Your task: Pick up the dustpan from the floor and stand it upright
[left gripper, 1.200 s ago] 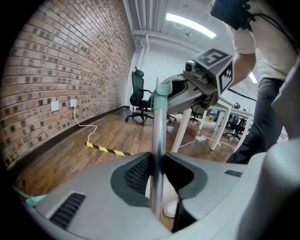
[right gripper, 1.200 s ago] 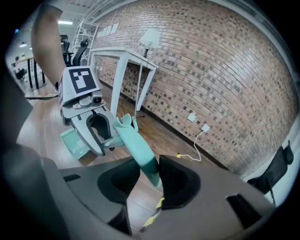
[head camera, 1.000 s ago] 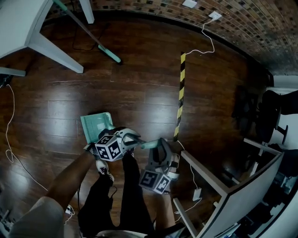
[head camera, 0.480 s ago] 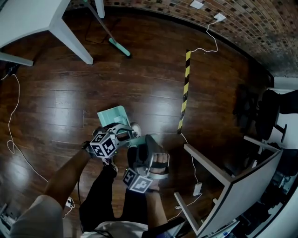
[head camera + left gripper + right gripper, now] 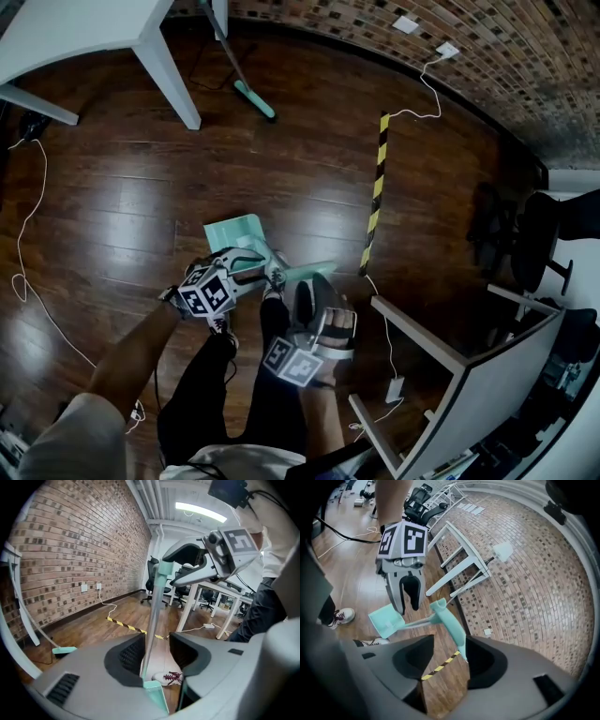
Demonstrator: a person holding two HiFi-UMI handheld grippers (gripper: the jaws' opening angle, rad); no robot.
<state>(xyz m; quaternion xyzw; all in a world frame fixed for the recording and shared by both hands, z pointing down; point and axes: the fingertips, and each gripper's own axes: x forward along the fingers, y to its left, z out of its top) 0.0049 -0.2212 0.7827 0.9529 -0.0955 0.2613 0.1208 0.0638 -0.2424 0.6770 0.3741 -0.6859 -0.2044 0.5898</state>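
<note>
1. Left gripper view first: your left tongs (image 5: pixel 156 645) stand apart around the dustpan (image 5: pixel 153 611), low on its thin shaft. The shaft leans on the left-hand pad and there is a clear gap to the other pad, so nothing is clamped here.
2. In this view the shaft runs almost straight up. It goes from the teal pan end (image 5: pixel 154 696) down at the tongs to the grip (image 5: pixel 164 571) high above, where your other tool reaches in.
3. Head view, centre: the pan sits to the left, low over the floor (image 5: pixel 112 187). I can't tell whether its edge touches the boards. From there the long axis climbs rightward and toward you.
4. Right gripper view: your right tongs (image 5: pixel 450 645) are parted too. The grip drops between them and lies against the right-hand pad, with the left-hand pad well clear.
5. So here's the relation that counts. The pan end is left and down and the grip end is right and up. Your left tongs are low on the shaft and your right tongs are at the top.
6. Your right hand is nearer the end that has to rise.
7. My read: close one pair before you swing the grip over the pan. Otherwise the shaft may slide between the pads.
</note>
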